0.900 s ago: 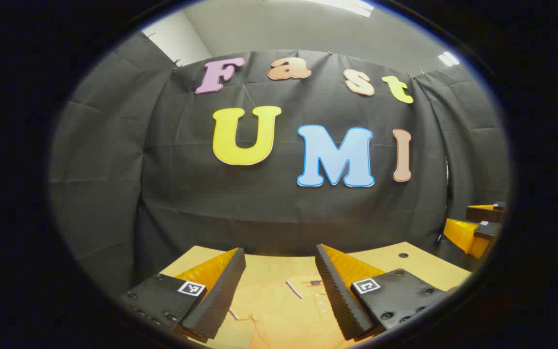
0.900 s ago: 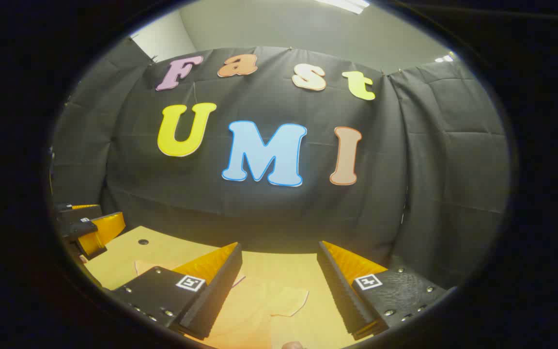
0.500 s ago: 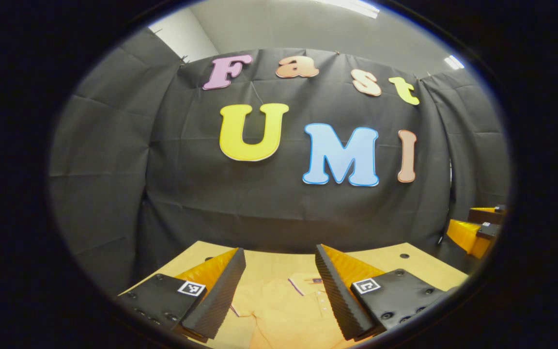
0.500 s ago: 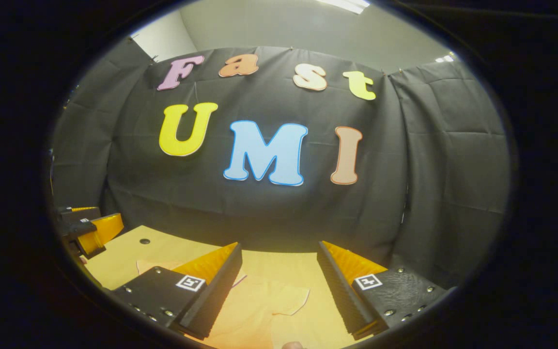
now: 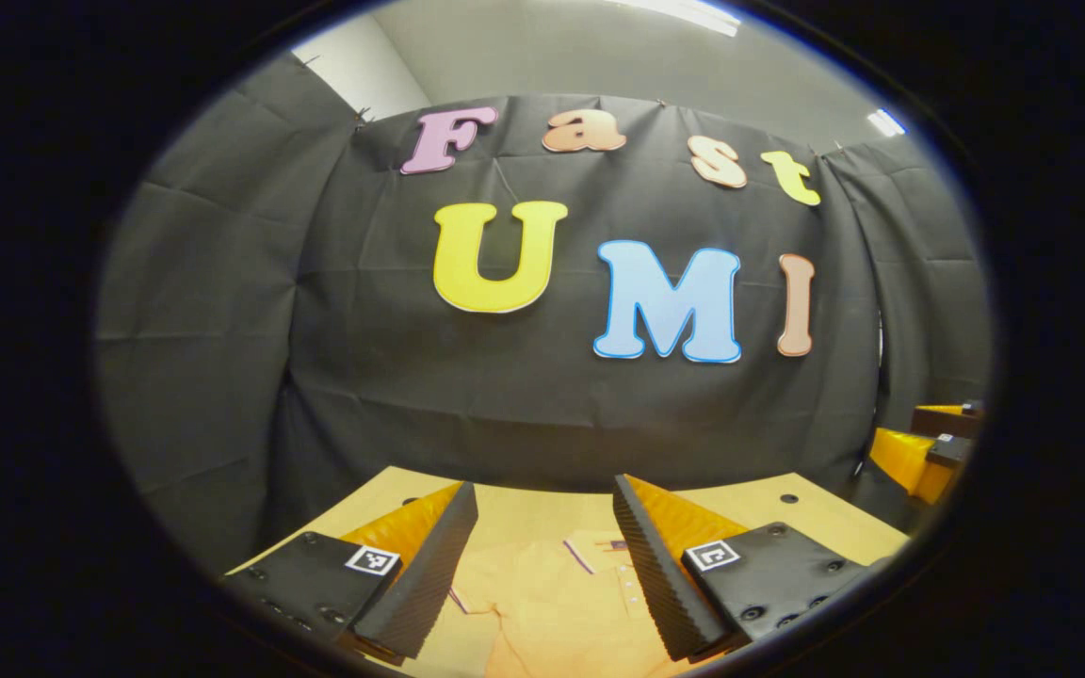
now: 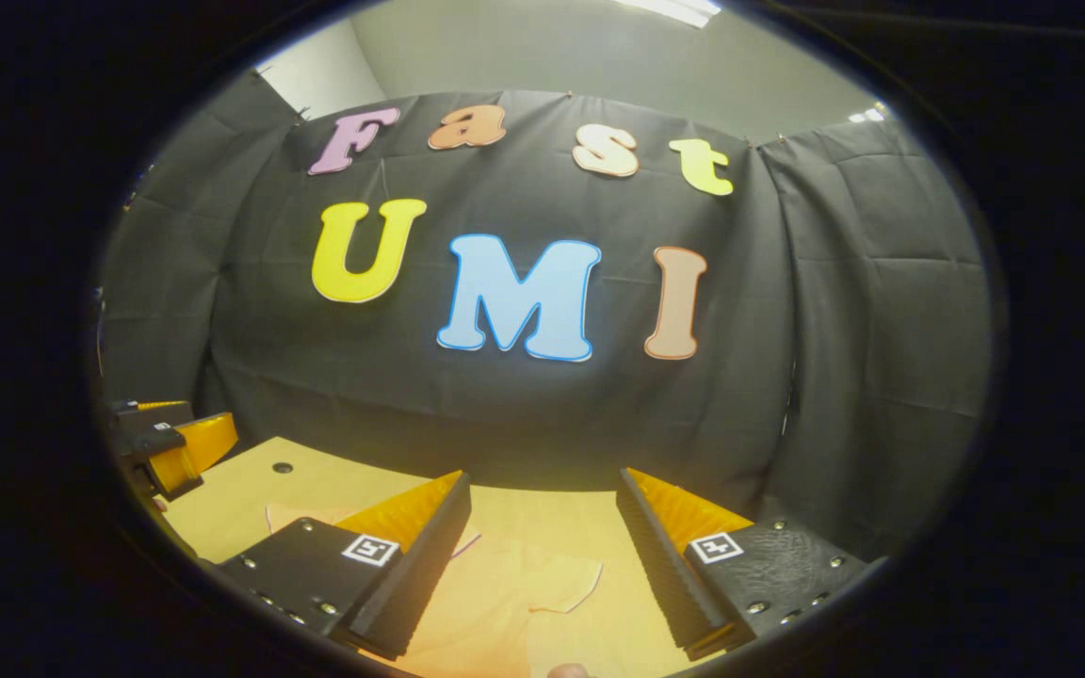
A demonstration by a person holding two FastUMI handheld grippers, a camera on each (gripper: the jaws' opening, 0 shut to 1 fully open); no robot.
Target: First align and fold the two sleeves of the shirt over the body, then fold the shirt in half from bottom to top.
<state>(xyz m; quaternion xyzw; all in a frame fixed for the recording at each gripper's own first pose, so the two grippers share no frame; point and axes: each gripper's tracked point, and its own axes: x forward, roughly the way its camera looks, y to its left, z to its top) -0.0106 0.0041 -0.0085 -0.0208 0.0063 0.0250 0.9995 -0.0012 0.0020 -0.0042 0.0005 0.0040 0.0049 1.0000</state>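
Fabric is the matter here: the pale orange collared shirt (image 5: pixel 542 603) lies flat on the tan wooden table (image 5: pixel 816 518), soft, light and limp. Left gripper (image 5: pixel 542 574) and right gripper (image 6: pixel 542 574) hover above it, jaws apart and empty. I'd pinch each short sleeve (image 6: pixel 566 584) at its hem edge.

A light wooden table (image 5: pixel 825 523) carries an orange shirt (image 5: pixel 542 603) spread flat, collar toward the booth wall.

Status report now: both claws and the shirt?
Left claw open, right claw open, both above shirt. Shirt flat on table, sleeves unfolded. Nothing blocking.
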